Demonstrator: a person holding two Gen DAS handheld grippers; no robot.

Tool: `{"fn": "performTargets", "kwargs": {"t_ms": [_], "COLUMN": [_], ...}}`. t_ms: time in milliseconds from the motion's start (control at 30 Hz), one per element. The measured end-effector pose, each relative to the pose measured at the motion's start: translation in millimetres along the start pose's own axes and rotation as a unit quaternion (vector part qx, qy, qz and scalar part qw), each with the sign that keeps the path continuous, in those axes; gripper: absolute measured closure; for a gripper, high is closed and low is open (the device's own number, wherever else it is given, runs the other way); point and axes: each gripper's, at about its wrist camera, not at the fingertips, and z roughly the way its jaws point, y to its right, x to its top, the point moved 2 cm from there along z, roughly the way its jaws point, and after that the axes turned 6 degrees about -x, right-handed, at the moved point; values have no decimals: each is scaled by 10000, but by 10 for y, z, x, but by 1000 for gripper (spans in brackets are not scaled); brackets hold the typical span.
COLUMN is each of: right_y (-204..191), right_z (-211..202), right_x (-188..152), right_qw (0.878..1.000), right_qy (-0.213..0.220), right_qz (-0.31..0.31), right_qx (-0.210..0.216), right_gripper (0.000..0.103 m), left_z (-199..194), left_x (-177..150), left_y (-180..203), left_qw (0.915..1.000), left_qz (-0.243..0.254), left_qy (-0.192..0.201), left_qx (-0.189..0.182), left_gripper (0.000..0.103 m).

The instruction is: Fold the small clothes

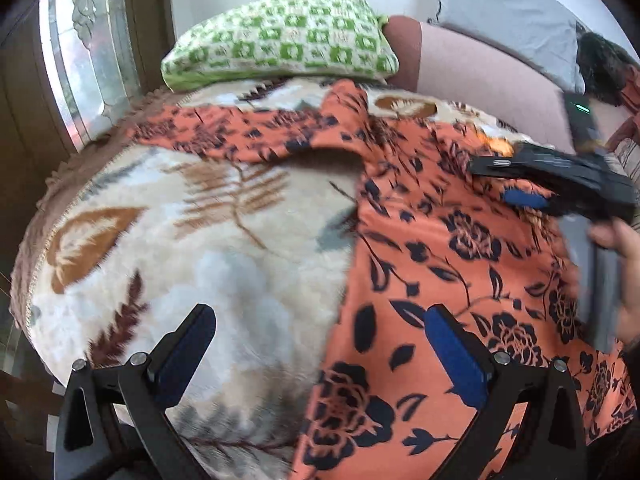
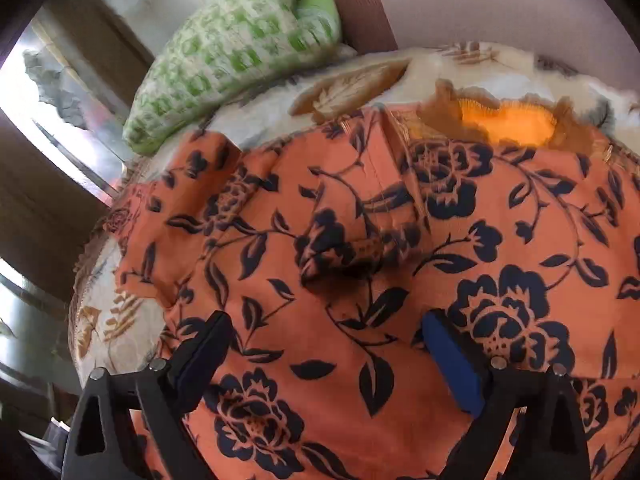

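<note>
1. At the far left of both views we note a window; neither gripper is near it.
2. In the upper left to centre of the left wrist view, a green checked pillow [image 1: 280, 36] lies at the far edge of a plush leaf-patterned blanket [image 1: 180, 240].
3. At lower centre of that view, the left gripper [image 1: 320, 344] stands with its fingers spread wide and nothing between them. It hangs over the boundary where blanket meets garment.
4. The orange floral garment [image 1: 460, 260] fills the right half of that view. One sleeve [image 1: 224, 136] reaches toward the upper left.
5. In the right wrist view the garment fills the centre, its neckline [image 2: 504, 120] at upper right.
6. The right gripper [image 2: 326, 344] also has its fingers apart and empty, poised above the cloth. Whether it touches, we cannot tell.
7. We judge the fabric light, limp and prone to bunching. A raised crease [image 2: 340, 248] already shows.
8. We recommend taking hold at a hem or sleeve edge, pinching a single layer.
</note>
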Motion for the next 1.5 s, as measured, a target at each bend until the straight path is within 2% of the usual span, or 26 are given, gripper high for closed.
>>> {"fn": "performTargets", "kwargs": {"t_ms": [33,67,167,233,267,333,367,433,500,600,667,733,767,800,833,867,900,933,967,1067,1167,1267,1333,1367,1433,1500], "right_y": [93,185,670,1138,1308,1638,1771,1910,1978,2104,2189,2269,2313,2349,2379,2400,2418,2425,2423,2389,2398,2430,2494,2583,2740,2746], "right_z": [-171,-322,-711,-960,-1053,-1123,-1143,-1141,-1025,-1038,-1035,-1018,-995,-971,-946,-921,-910,-896,-880,-843,-856,-995,-1075,-1030,-970,-1194], "right_x": [7,14,-28,-121,-169,-308,-374,-444,-448,-446,-414,-397,-403,-408,-414,-422,-433,-438,-437,-406,-385,-394,-424,-449,-496,-493], "right_qw": [9993,9988,9954,9875,9837,9753,9721,9704,9703,9677,9645,9626,9621,9619,9617,9617,9613,9611,9615,9640,9625,9544,9465,9429,9324,9218], "right_qy": [55,216,699,858,900,934,946,960,1013,1145,1201,1208,1171,1138,1112,1097,1100,1099,1087,1030,996,1151,1333,1221,1029,1309], "right_qz": [223,305,652,1278,1524,1966,2103,2168,2152,2211,2334,2404,2445,2470,2491,2504,2520,2526,2514,2430,2506,2755,2937,3097,3456,3645], "right_qx": [294,303,-94,-327,-317,-366,-419,-454,-438,-387,-299,-305,-295,-271,-253,-225,-186,-184,-209,-321,-302,-62,137,82,246,177], "right_gripper": [6,6,6,5,5,5,5,5,5,5,5,5,5,5,5,5,5,5,5,5,5,5,5,3,4,3], "left_z": [4,19,95,177,262,502,664,852,1093,1475,1655,1786,1808,1799,1778,1735,1700,1688,1670,1554,1421,1413,1662,1732,1544,1263], "left_x": [43,100,375,591,719,986,1130,1266,1327,1317,1316,1374,1426,1509,1558,1551,1477,1379,1322,1288,1375,1496,1444,1411,1446,1487], "left_y": [6,29,281,478,596,871,1081,1393,1740,2056,2111,2031,1897,1662,1397,1110,846,660,584,643,719,832,776,737,703,620], "left_qw": [10000,9999,9989,9974,9968,9960,9926,9830,9675,9527,9490,9552,9668,9844,9956,9974,9918,9849,9811,9875,9930,9977,9960,9940,9967,9969], "left_qz": [-24,-27,223,365,437,818,1206,1805,2487,2962,3035,2809,2390,1566,617,-361,-1163,-1653,-1852,-1506,-1132,-673,-463,-487,-478,-485], "left_qy": [37,55,162,237,273,213,148,146,39,-334,-423,-581,-699,-744,-704,-590,-479,-459,-395,-325,-122,-36,-765,-980,-626,-237], "left_qx": [-27,-105,-389,-582,-611,-300,18,297,460,594,737,733,573,289,4,-205,-238,-226,-394,-339,-309,-106,2,-67,-206,-580], "left_gripper": [0,0,0,0,0,0,0,0,0,1,5,36,67,75,75,74,74,74,74,71,43,29,29,30,30,30]}}
